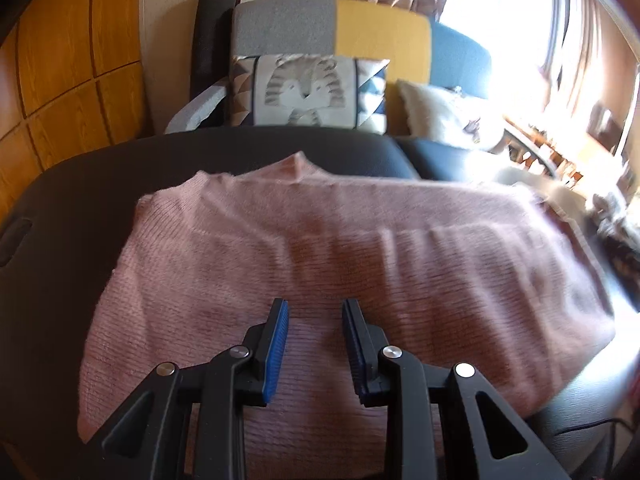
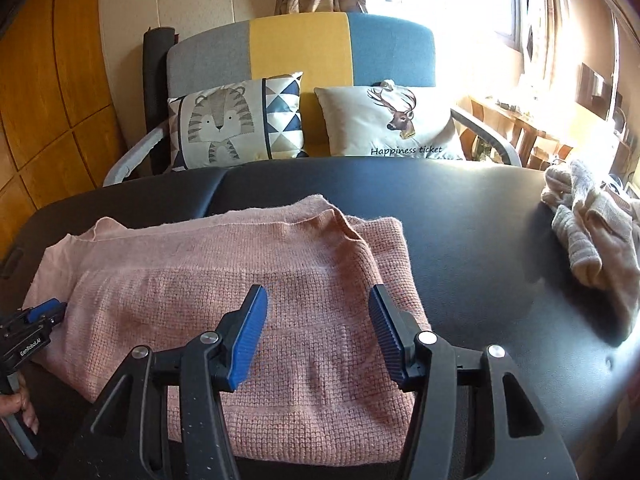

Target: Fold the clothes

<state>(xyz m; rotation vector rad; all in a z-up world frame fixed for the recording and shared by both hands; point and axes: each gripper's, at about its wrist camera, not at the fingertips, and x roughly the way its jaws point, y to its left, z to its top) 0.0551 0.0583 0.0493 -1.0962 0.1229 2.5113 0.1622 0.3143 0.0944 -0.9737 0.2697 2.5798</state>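
A folded pink sweater is laid near the black table's left edge. The left gripper is held narrowly parted above it, gripping nothing; the right gripper is held wider, also empty

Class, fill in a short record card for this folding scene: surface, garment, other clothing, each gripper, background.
surface: black padded table
garment: pink knit sweater, lying folded on the table
other clothing: beige knit pile at the table's right edge
left gripper: open, empty, above the sweater
right gripper: open, empty, above the sweater
background: sofa with tiger cushion and deer cushion
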